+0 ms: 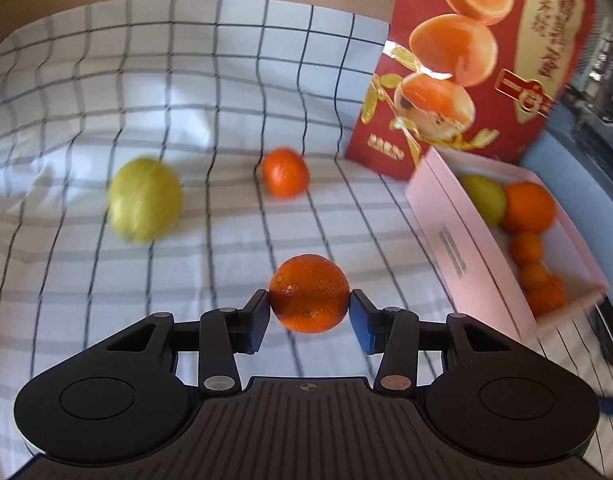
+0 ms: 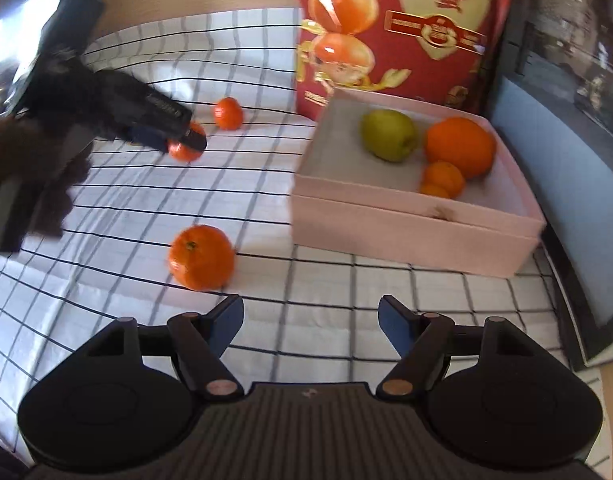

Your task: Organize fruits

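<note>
My left gripper [image 1: 309, 308] is shut on a small mandarin [image 1: 309, 293], held above the checked cloth; it also shows in the right wrist view [image 2: 185, 145]. A yellow-green fruit [image 1: 145, 199] and another mandarin [image 1: 285, 173] lie on the cloth beyond it. The pink box [image 1: 458, 240] at the right holds a green fruit [image 2: 388, 134], a large orange [image 2: 460, 146] and small mandarins [image 2: 444, 178]. My right gripper [image 2: 310, 320] is open and empty, with a mandarin [image 2: 201, 257] on the cloth just ahead to its left.
A tall red printed bag [image 2: 402, 28] stands behind the box. The white checked cloth [image 1: 186, 80] covers the surface up to a wooden wall. A dark window frame [image 2: 566, 240] runs along the right.
</note>
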The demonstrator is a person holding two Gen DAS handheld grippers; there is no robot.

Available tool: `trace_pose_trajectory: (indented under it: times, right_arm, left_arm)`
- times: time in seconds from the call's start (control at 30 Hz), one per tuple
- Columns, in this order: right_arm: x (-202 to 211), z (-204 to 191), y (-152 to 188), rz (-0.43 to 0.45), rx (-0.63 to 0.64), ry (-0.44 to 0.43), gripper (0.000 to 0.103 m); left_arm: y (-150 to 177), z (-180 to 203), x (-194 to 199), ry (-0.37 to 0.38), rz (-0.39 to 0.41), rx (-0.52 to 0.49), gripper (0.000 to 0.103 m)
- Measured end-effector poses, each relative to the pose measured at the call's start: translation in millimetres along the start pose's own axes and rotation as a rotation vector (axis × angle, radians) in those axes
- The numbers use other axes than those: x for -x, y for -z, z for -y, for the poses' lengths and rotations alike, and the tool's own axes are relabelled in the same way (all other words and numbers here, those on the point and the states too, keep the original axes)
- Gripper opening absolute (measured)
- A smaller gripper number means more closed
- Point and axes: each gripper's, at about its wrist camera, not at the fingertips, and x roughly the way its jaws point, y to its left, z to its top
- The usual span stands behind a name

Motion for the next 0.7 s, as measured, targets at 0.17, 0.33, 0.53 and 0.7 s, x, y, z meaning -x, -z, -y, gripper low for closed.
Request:
trace_pose_trajectory:
  times: [0.17, 0.33, 0.53, 0.7]
  right_arm:
    - [-4, -18, -19, 0.022, 0.065, -0.063, 0.075]
    - [-20, -30, -63, 0.023, 0.116, -0.12, 0.073]
    - [-76, -47, -140, -0.007, 0.132, -0.191, 0.055]
    - [-144, -69, -193, -0.076, 0.136, -0.19, 0.055]
  left_arm:
    - [40, -23, 35, 0.0, -0.024, 0.06, 0.049]
    - [70, -54, 60, -0.014, -0.029, 0.128, 0.049]
    - [95, -86, 79, -0.023, -0.034, 0.225, 0.049]
    - [107, -93, 93, -0.02, -0.018, 0.267, 0.049]
